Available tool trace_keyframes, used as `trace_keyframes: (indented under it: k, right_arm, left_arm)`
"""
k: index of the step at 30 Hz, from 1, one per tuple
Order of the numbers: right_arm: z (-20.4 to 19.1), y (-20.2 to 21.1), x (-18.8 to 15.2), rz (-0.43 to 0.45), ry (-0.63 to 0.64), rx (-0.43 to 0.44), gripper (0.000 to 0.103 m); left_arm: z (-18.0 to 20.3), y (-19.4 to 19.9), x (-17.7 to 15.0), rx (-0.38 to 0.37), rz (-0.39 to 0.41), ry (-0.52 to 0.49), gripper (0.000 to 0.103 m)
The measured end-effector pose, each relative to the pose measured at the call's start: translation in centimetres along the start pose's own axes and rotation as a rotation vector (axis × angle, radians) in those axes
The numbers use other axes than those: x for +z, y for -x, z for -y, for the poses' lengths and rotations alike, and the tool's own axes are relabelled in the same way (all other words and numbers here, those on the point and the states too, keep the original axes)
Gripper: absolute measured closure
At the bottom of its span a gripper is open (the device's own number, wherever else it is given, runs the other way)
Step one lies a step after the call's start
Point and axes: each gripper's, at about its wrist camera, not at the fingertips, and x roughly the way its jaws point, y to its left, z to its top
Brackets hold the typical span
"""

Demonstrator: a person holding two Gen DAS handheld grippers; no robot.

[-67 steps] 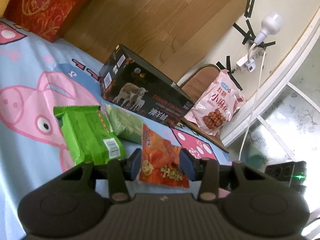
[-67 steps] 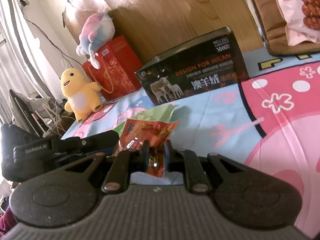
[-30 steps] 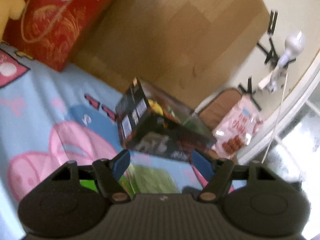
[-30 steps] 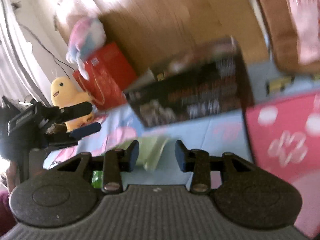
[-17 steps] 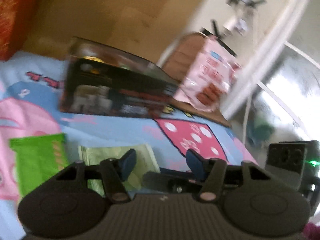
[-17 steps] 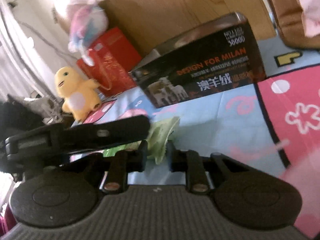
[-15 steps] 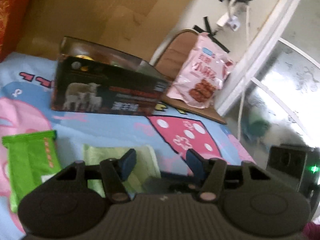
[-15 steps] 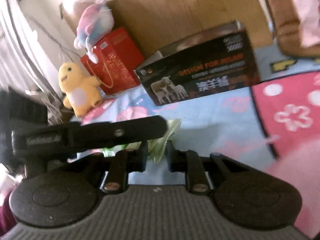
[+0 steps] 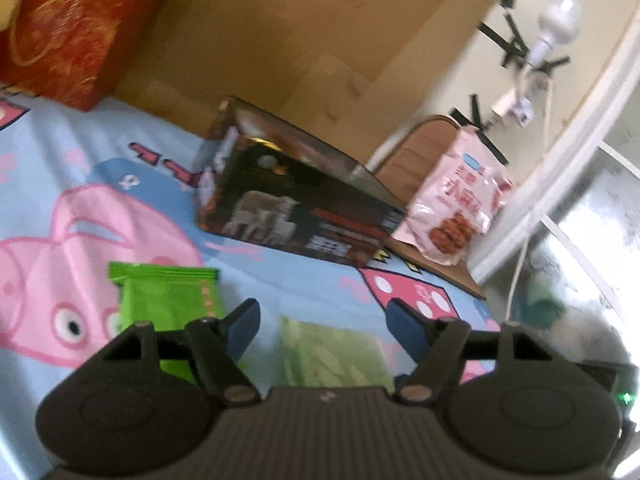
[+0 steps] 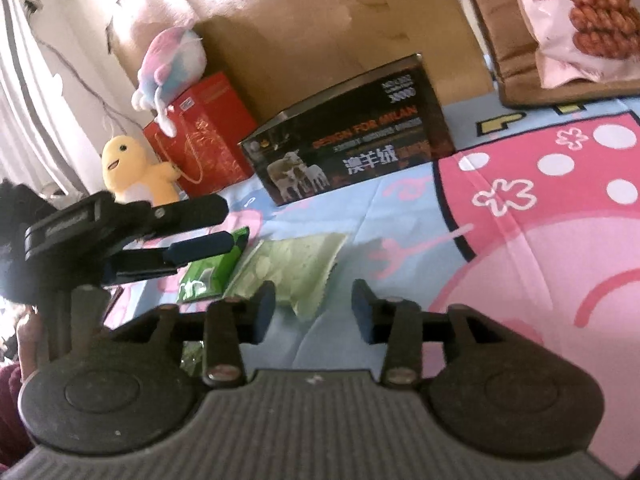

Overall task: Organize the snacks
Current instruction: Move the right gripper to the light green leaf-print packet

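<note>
On the left of the left wrist view, a red gift bag (image 9: pixel 68 28) stands against the wooden headboard (image 9: pixel 320 32), at the far edge of a bedsheet (image 9: pixel 60 208) printed with a pink cartoon pig. Nearer the camera a bright green snack packet (image 9: pixel 168 300) lies flat on the sheet, partly behind the left finger of the left gripper (image 9: pixel 322 320), whose jaws have just been opening and now stand apart with nothing pressed between them. In the gap between its fingertips lies a pale green snack packet (image 9: pixel 332 352), flat on the sheet and just beside the bright green one. Farther back, a dark open-topped box (image 9: pixel 296 216) printed with sheep sits on the sheet, its contents too blurred to name. To its right a pink snack bag (image 9: pixel 456 208) leans on a brown cushion (image 9: pixel 416 160), below a white bulb (image 9: pixel 556 24) fixed to the wall. In the right wrist view, a yellow plush duck (image 10: pixel 136 172) sits at far left beside the red gift bag, which carries a pastel plush toy (image 10: pixel 168 64). The right gripper (image 10: pixel 314 308) has also just been opening; its jaws are parted and empty, and the near corner of the pale green packet lies on the sheet just ahead of its left fingertip, untouched.
</note>
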Motion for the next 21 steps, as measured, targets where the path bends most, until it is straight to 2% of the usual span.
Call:
trace_keyframes:
  k: [7,14,21]
  right_arm:
    - [-1.2,-0.3,-0.4,-0.002,0.089,-0.02,0.042]
    - [-1.5,-0.5,-0.6,0.001,0.116,-0.032,0.04]
    - [-1.7,-0.5,-0.7,-0.001,0.129,-0.038,0.038]
  left_arm:
    - [-0.5,-0.3,-0.2,0.01,0.0,-0.007,0.03]
    - [-0.8,0.3,-0.3,0.003,0.031,0.011,0.028]
    - [-1.2,0.6,-0.1,0.04,0.052,0.017,0.028]
